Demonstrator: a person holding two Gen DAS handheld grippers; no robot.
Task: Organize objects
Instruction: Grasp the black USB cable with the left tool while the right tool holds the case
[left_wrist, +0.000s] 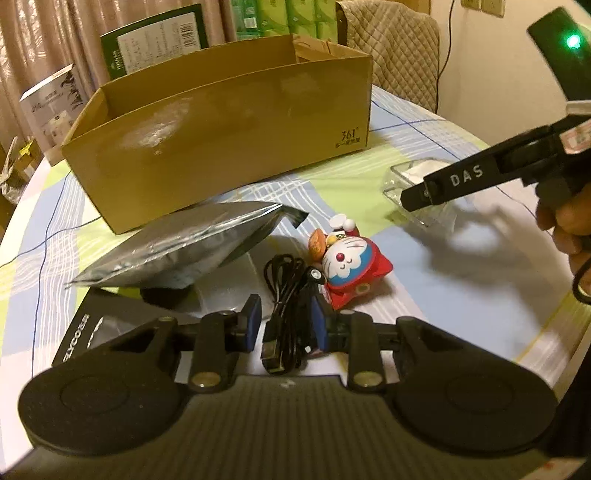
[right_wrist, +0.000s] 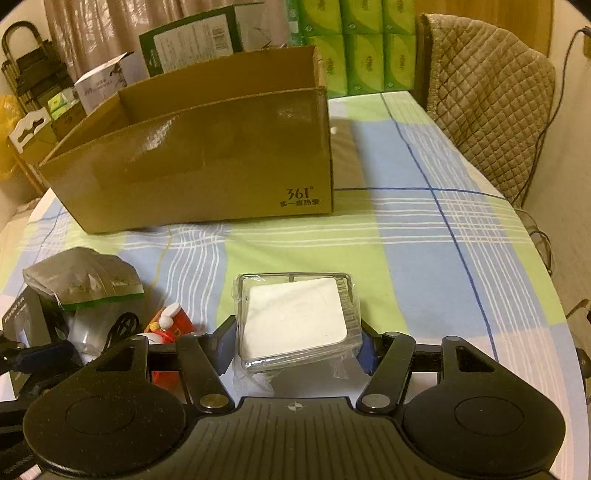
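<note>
1. Down in the left wrist view, the left gripper (left_wrist: 282, 325) has its jaws narrowed around a coiled black USB cable (left_wrist: 286, 291), pad contact unclear; a Doraemon figurine (left_wrist: 345, 264) lies just beside, open tablecloth (left_wrist: 443, 295) to the right.
2. Right wrist view: the right gripper (right_wrist: 295, 345) pinches a clear plastic case (right_wrist: 297, 321); bare cloth separates it from the cardboard box (right_wrist: 207, 162).

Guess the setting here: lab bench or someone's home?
Most likely a home dining area: a table under a checked tablecloth, a chair with a quilted cover pushed up to it, stacked green tissue packs and curtains behind the cardboard box.
</note>
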